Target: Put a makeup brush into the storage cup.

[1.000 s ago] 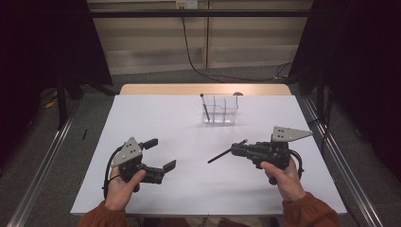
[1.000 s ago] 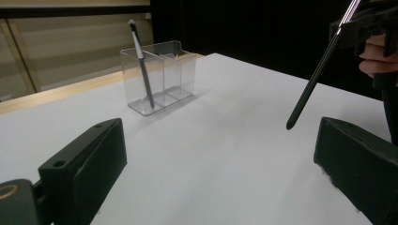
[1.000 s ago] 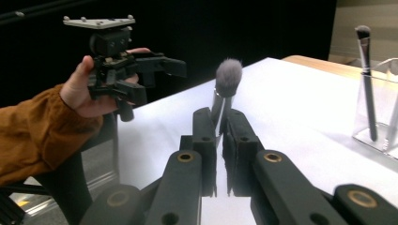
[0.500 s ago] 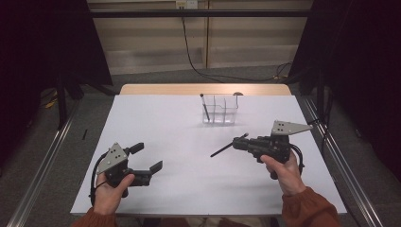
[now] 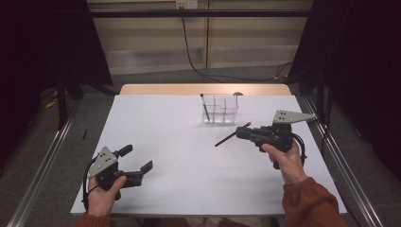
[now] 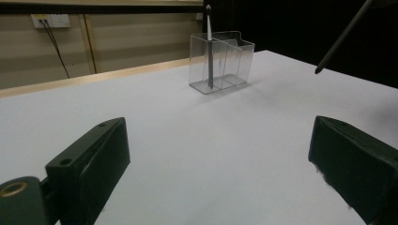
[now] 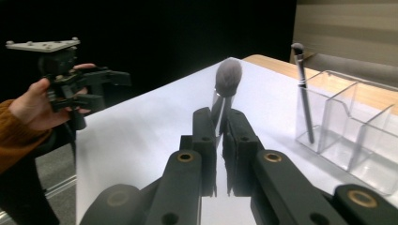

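Note:
My right gripper (image 5: 241, 133) is shut on a makeup brush (image 5: 228, 138), whose thin dark handle sticks out to the lower left over the white table (image 5: 179, 127). In the right gripper view the jaws (image 7: 218, 115) pinch its silver ferrule, with the fluffy head (image 7: 228, 76) rising above them. A clear divided organizer (image 5: 221, 110) stands at the back middle; a second brush (image 5: 204, 107) stands upright in its left compartment. My left gripper (image 5: 139, 158) hovers near the front left corner, open and holding nothing (image 6: 218, 129). From there the organizer (image 6: 220, 61) lies ahead.
A wooden strip (image 5: 165, 89) runs along the table's far edge. Metal floor rails (image 5: 42, 165) flank both sides. Dark curtains stand left and right, and a cable (image 5: 189, 52) hangs on the back wall. White tabletop stretches between my two grippers.
My left gripper has drifted left toward the front corner and sunk a little. The right gripper has lifted slightly toward the back with the brush still in it.

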Tool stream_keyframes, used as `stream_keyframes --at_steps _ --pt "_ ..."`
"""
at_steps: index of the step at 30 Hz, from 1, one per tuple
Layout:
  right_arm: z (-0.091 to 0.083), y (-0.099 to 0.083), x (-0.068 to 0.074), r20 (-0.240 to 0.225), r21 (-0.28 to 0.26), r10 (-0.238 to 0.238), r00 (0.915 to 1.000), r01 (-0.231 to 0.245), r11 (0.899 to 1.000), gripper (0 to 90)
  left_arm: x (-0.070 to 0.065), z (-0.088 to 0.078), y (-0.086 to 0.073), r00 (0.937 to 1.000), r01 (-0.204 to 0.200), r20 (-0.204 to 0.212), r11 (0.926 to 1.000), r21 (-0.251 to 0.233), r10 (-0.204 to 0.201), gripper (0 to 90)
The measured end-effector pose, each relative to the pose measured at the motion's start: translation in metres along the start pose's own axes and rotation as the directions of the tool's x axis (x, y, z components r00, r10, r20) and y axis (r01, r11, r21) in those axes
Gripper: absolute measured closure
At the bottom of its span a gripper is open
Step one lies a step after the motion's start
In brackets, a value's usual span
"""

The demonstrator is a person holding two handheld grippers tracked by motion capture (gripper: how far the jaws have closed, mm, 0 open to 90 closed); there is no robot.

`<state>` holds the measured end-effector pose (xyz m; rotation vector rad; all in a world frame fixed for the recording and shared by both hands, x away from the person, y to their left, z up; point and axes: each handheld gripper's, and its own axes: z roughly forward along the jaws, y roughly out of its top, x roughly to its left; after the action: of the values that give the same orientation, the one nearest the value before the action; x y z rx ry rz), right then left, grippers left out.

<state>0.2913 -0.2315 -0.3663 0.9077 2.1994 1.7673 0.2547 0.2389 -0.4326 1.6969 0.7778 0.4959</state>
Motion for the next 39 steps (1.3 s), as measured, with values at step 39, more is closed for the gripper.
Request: stream_keyframes --at_steps 39 --pt "0.023 0.074 -0.050 0.126 0.061 -0.052 0.9907 0.045 0.997 83.9 -0.005 -0.004 -0.005 0.9987 -0.044 0.027 0.9990 -0.001 0.044 3.9"
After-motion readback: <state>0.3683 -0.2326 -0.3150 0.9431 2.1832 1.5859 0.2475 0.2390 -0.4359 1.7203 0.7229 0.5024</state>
